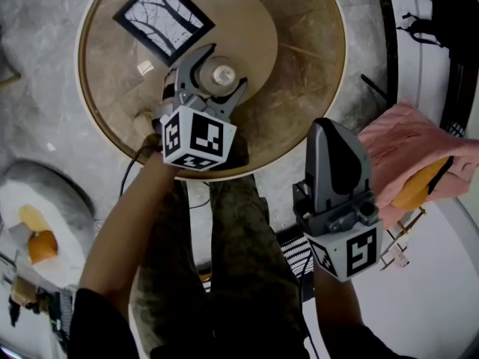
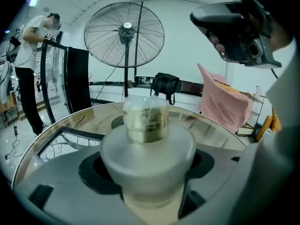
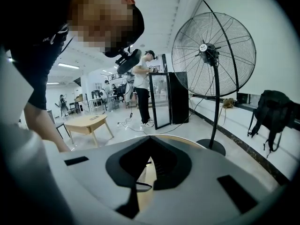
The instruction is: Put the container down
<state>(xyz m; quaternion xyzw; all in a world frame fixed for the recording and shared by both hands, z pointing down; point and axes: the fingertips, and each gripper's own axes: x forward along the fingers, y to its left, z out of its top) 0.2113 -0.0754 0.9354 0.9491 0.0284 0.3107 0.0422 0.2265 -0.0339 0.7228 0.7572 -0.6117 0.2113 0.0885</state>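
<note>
Head view
- Container location: the container (image 1: 223, 74) is in my left claw (image 1: 221, 69), over the round glass table (image 1: 307, 66), near its middle and just beside the picture frame (image 1: 163, 19).
- Why held there: I read this as lining up over bare glass so the drop lands clear of the frame.
- Right claw position: my right claw (image 1: 333, 137) hangs off the table edge, well apart from the container. My guess is that it is parked out of the way.

Left gripper view
- Left claw grip: the jaws are partly spread and pinch the container's (image 2: 147, 139) wide pale part on both sides. Its narrower clear section points away from me.
- Contact with table: I cannot tell whether the container rests on the glass yet.
- Release: judged not done, since both jaws press on it.

Right gripper view
- Right claw state: my right claw (image 3: 149, 142) has its jaws pressed together, tips meeting.
- Right claw load: nothing is between the jaws and they touch nothing.
- Background: a standing fan (image 3: 213, 55) on the floor beyond.
</note>
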